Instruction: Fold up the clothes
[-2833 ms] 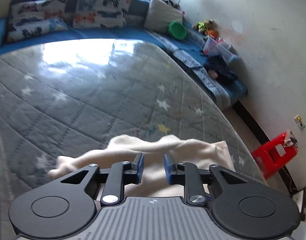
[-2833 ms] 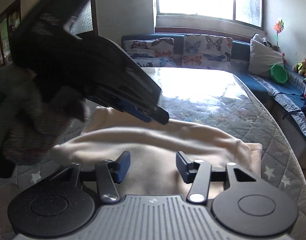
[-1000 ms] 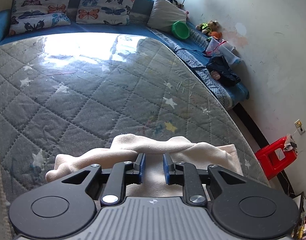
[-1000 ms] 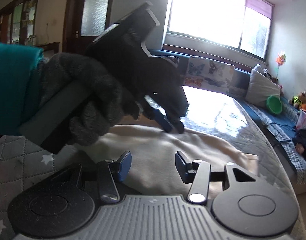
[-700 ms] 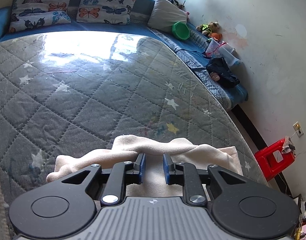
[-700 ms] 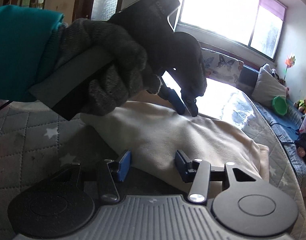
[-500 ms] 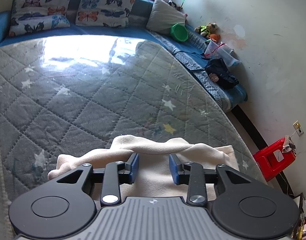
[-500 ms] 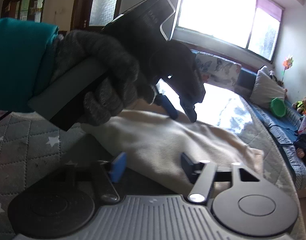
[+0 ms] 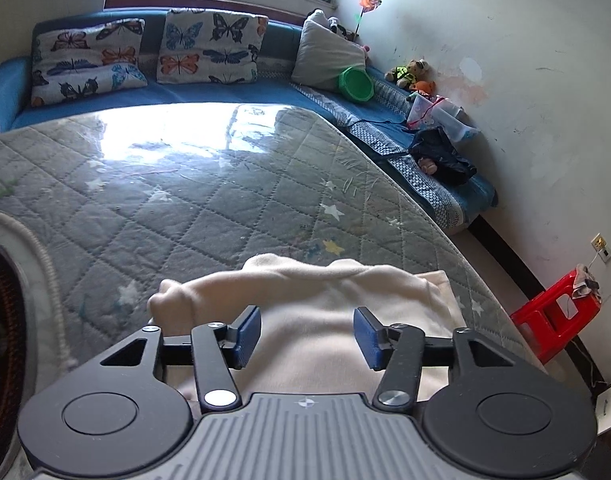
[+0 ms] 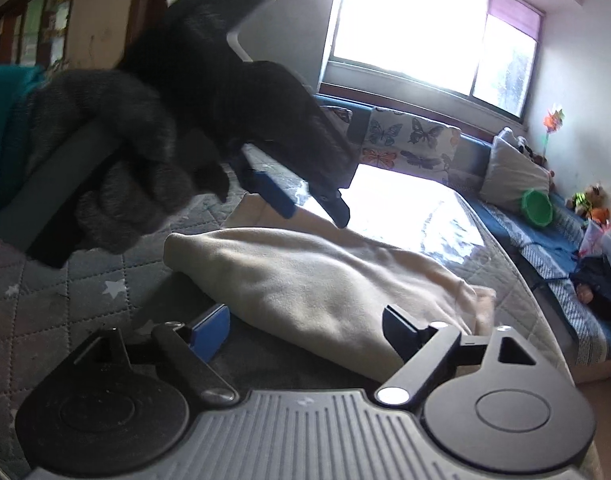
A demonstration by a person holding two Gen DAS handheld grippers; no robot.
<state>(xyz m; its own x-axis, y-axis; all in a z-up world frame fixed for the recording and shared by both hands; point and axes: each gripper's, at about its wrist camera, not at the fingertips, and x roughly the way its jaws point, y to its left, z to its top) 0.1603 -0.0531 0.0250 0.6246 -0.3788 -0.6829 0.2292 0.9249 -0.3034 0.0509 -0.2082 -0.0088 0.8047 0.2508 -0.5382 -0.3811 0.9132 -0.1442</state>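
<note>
A cream garment [image 9: 313, 296] lies folded in a thick bundle near the front right edge of the grey quilted mattress [image 9: 209, 200]. My left gripper [image 9: 307, 334] is open and empty, its jaws spread just above the bundle. In the right wrist view the same garment [image 10: 317, 280] lies ahead, and my right gripper [image 10: 305, 332] is open and empty at its near edge. The left gripper [image 10: 311, 204] also shows there, held in a grey gloved hand [image 10: 117, 168] above the far side of the garment, with its jaws apart.
A blue sofa [image 9: 233, 92] with butterfly cushions [image 9: 209, 48] runs along the back wall under a bright window [image 10: 425, 36]. A green bowl [image 9: 355, 84], soft toys and dark clothes lie on the right bench. A red stool [image 9: 553, 316] stands on the floor at the right.
My left gripper let go of the cream garment: its jaws went from nearly shut on the cloth to wide open. My right gripper opened wider and drew back a little. The garment settled into a bundle.
</note>
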